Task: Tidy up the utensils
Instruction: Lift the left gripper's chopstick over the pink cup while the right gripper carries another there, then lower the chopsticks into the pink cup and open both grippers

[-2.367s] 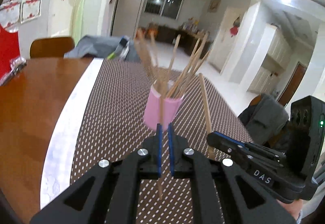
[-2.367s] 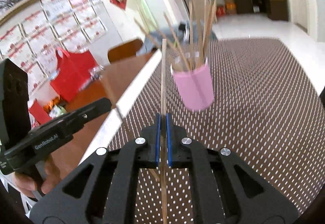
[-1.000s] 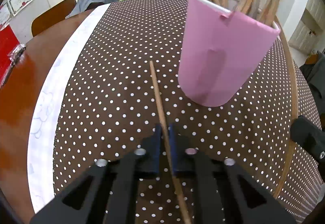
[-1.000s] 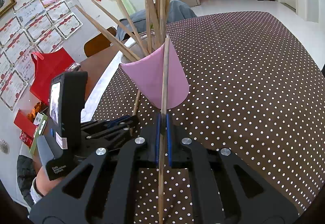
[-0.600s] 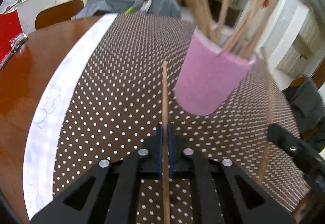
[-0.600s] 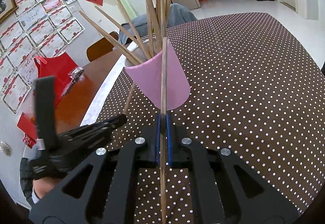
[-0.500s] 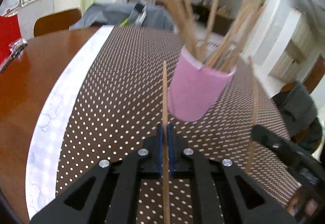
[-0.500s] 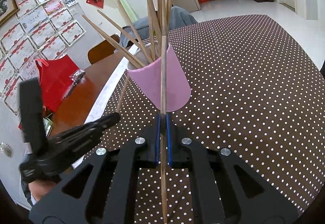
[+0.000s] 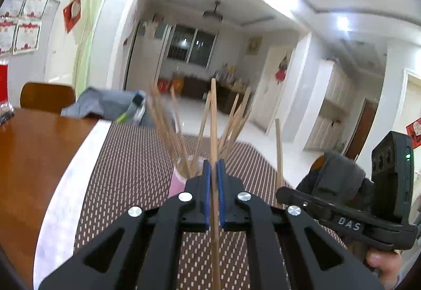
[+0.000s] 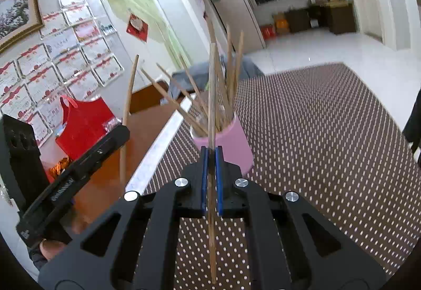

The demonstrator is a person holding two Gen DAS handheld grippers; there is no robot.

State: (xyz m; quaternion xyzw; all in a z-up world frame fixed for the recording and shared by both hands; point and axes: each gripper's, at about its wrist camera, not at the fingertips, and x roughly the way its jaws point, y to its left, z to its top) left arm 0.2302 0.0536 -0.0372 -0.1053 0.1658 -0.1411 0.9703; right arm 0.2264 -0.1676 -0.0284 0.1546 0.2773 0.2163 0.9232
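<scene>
Wooden chopstick (image 9: 213, 119) clamped upright between left gripper (image 9: 213, 171) fingers (image 9: 206, 184). Second chopstick (image 10: 211, 84) likewise pinched by right gripper (image 10: 211, 155). Pink cup (image 10: 231, 148) just beyond both.

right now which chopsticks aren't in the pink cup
Two: one chopstick clamped upright in the left gripper, another chopstick in the right gripper; the others stand in the pink cup.

A home, its dining area open to a living room: a wooden table (image 9: 29, 158) under a dotted cloth (image 10: 315, 132), a chair (image 9: 47, 96), framed certificates (image 10: 65, 58) on the wall, a ceiling lamp (image 9: 212, 15), and what may be a sideboard (image 10: 334, 16) beneath the far window (image 9: 193, 46).
</scene>
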